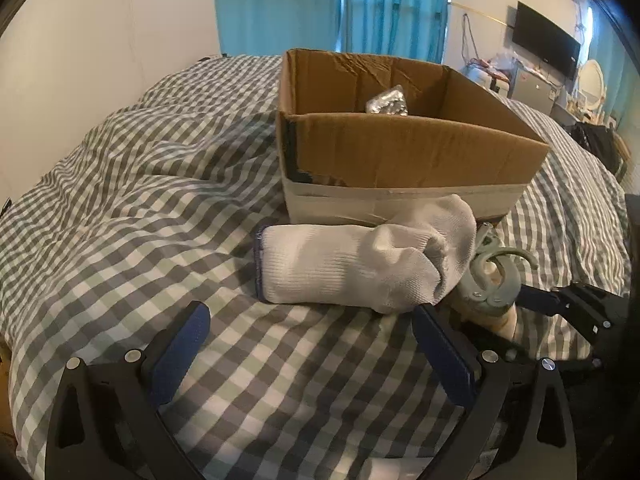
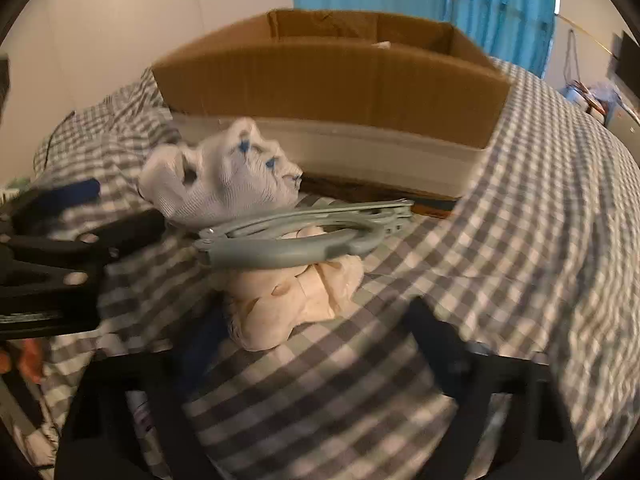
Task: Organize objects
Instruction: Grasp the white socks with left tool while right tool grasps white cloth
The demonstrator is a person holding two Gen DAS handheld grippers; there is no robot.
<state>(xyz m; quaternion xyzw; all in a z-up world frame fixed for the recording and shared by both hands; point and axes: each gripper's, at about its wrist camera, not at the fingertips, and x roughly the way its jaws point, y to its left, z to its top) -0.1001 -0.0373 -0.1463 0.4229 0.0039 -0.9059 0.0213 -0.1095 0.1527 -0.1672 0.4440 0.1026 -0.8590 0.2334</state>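
Observation:
A white knit glove [image 1: 352, 256] lies on the checked bedspread in front of an open cardboard box [image 1: 400, 152]. A crumpled silver item [image 1: 387, 102] lies inside the box. Right of the glove lie grey handcuffs [image 1: 496, 276] on a cream cloth item [image 2: 296, 300]. My left gripper [image 1: 310, 344] is open and empty, just short of the glove. My right gripper [image 2: 316, 328] is open and blurred, just short of the cream item and handcuffs [image 2: 296, 240]. The glove [image 2: 224, 176] and box [image 2: 332, 84] also show in the right wrist view.
The bed [image 1: 120, 184] has a rumpled grey and white checked cover. Teal curtains [image 1: 332, 4] hang behind. A TV [image 1: 546, 46] and a cluttered desk [image 1: 532, 84] stand at the far right. The left gripper's frame [image 2: 52, 240] shows at the left of the right wrist view.

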